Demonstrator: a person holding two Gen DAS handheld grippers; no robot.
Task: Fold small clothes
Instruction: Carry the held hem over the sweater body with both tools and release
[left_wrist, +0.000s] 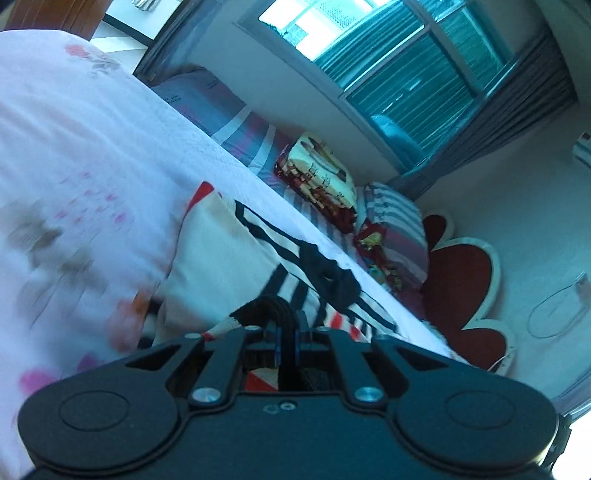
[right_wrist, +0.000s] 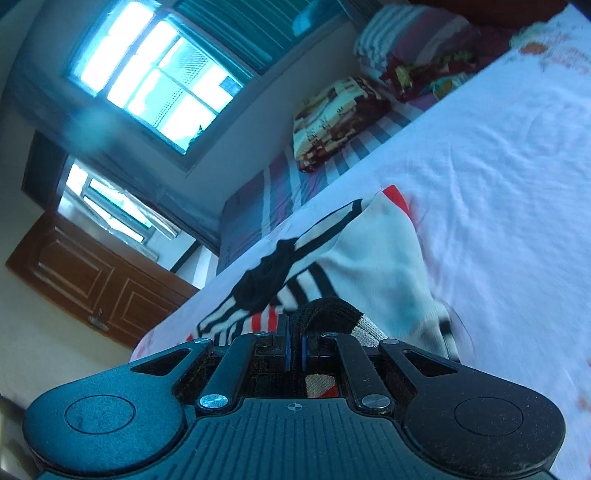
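A small white garment (left_wrist: 221, 266) with black and red stripes and a black waistband lies on the white floral bedsheet (left_wrist: 74, 155). My left gripper (left_wrist: 288, 332) is shut on the garment's black waistband edge. The same garment (right_wrist: 373, 258) shows in the right wrist view, where my right gripper (right_wrist: 294, 341) is shut on its black waistband at the other side. Both hold the edge just above the sheet (right_wrist: 498, 166). The fingertips are mostly hidden by cloth.
Folded patterned blankets (left_wrist: 321, 177) and a striped pillow (left_wrist: 399, 229) lie along the bed's far side by the window (right_wrist: 155, 77). A red flower-shaped headboard (left_wrist: 461, 295) and a wooden door (right_wrist: 92, 280) are in the background.
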